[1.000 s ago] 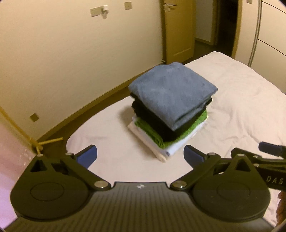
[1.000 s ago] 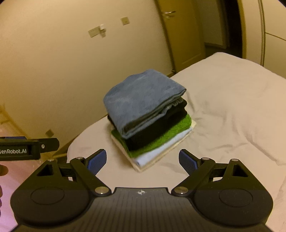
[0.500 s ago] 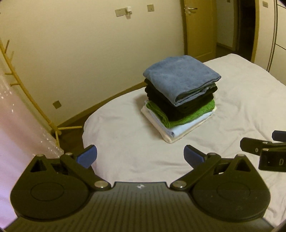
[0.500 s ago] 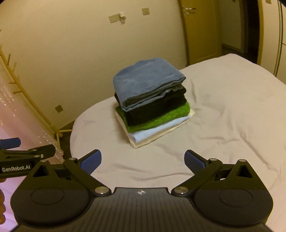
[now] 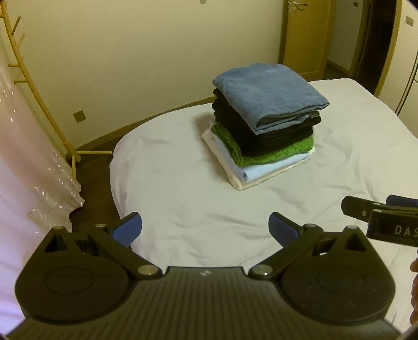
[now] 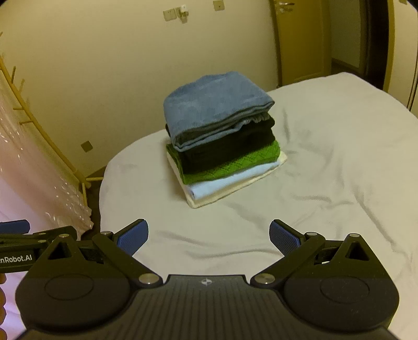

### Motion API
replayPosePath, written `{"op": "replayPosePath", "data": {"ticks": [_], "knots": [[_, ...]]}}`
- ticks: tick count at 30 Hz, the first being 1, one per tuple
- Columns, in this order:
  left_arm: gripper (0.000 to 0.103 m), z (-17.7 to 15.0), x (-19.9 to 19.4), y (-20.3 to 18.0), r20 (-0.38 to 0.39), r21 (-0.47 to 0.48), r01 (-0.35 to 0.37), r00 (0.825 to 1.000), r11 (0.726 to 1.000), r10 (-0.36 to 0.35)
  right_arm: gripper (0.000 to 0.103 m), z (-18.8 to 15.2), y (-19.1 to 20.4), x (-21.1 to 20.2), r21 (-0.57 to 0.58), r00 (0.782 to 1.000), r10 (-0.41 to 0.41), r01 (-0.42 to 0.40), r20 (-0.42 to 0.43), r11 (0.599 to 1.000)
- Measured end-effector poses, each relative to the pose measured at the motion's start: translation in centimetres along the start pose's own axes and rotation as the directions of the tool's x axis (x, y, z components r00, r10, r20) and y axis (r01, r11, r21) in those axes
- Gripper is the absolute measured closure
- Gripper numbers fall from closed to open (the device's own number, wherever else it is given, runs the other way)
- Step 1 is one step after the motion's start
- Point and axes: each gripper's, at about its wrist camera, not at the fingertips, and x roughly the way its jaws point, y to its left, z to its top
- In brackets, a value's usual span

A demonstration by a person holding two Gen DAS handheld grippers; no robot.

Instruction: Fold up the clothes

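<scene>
— Both grippers first: how do they stand?

— Left gripper [image 5: 205, 226] hangs over the near part of the bed with its blue pads spread wide and nothing between them. Right gripper [image 6: 209, 234] is the same, jaws wide apart and empty, just beside the left one.

— And the clothes?

— All folded, in one stack [image 6: 222, 141] on the white bed sheet [image 6: 326, 183], well ahead of both grippers. From the top: a blue towel-like piece [image 5: 269, 94], a black garment [image 5: 263, 130], a green knit [image 6: 230, 167], a pale blue piece [image 6: 230, 183], and a cream one at the bottom touching the sheet.

— What about the surface itself?

— Sheet is lightly creased, more so to the right of the stack.

— The room?

— Cream wall [image 5: 130, 65] behind the bed, with a small square plate low down [image 5: 79, 116] and switches higher up [image 6: 175, 13]. A wooden door [image 5: 305, 36] stands at the right rear. On the left, a yellow wooden rack [image 5: 39, 99] leans by the wall, with clear plastic wrapping [image 5: 31, 157] beside it. Dark floor shows past the bed's edge.
</scene>
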Motion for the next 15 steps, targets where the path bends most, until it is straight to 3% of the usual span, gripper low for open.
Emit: {"op": "replayPosePath", "data": {"ticks": [15], "knots": [[0.001, 1.8, 5.3, -2.5, -0.089, 0.032, 0.035, 0.996, 0.999, -0.032, 0.001, 1.4, -3.0, 3.7, 0.038, 0.998, -0.043, 0.045, -0.052, 0.998]]}}
